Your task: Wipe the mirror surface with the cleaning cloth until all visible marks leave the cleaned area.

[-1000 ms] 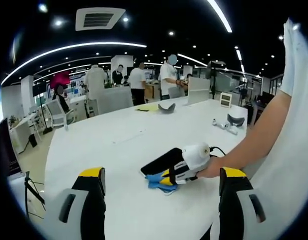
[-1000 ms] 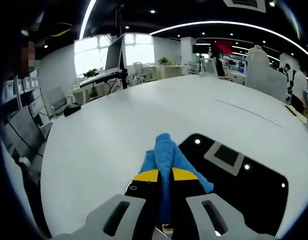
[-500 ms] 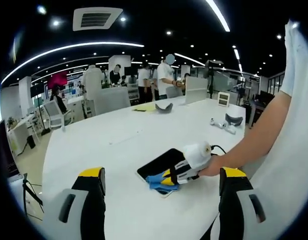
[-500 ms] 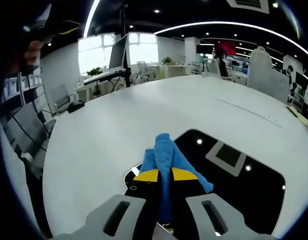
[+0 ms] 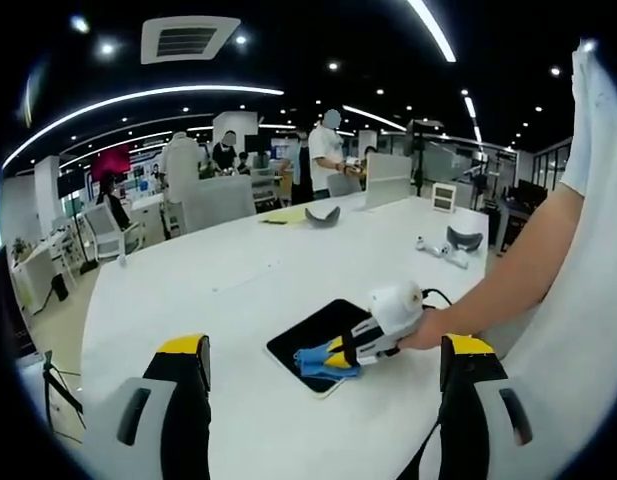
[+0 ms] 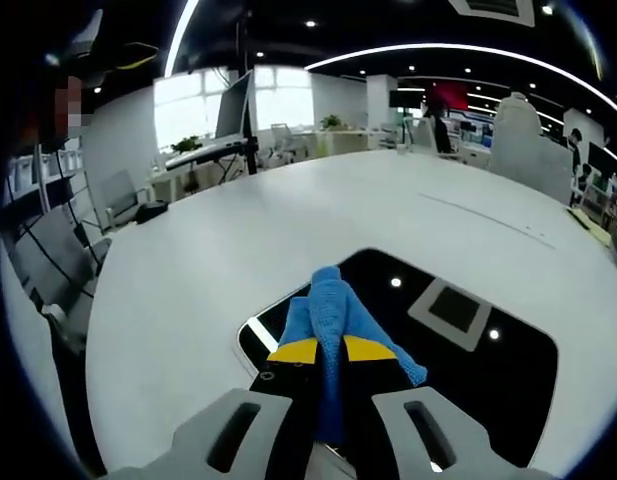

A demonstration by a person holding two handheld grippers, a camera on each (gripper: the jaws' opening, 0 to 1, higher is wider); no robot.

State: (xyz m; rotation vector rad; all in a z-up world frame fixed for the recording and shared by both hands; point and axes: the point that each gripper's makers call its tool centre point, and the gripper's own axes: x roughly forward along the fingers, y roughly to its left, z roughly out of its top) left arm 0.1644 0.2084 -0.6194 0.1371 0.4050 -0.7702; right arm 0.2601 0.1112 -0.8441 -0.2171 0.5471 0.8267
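Blue cleaning cloth [image 6: 333,310], just one, is pinched between the pressed-together jaws of the right gripper [image 6: 330,352] and lies on the near corner of the single dark mirror [image 6: 468,350], which rests flat on the white table [image 6: 188,280]. From the left gripper view the same cloth [image 5: 316,359] sits on the mirror's [image 5: 313,335] near edge; the left gripper [image 5: 323,350] hangs above the table with its two jaws spread wide, holding nothing

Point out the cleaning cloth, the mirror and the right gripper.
cleaning cloth [image 6: 331,300]: right gripper view, its bunched blue top.
mirror [image 6: 488,375]: right gripper view, bare dark glass right of the cloth.
right gripper [image 6: 331,349]: right gripper view, between its yellow-tipped fingers.
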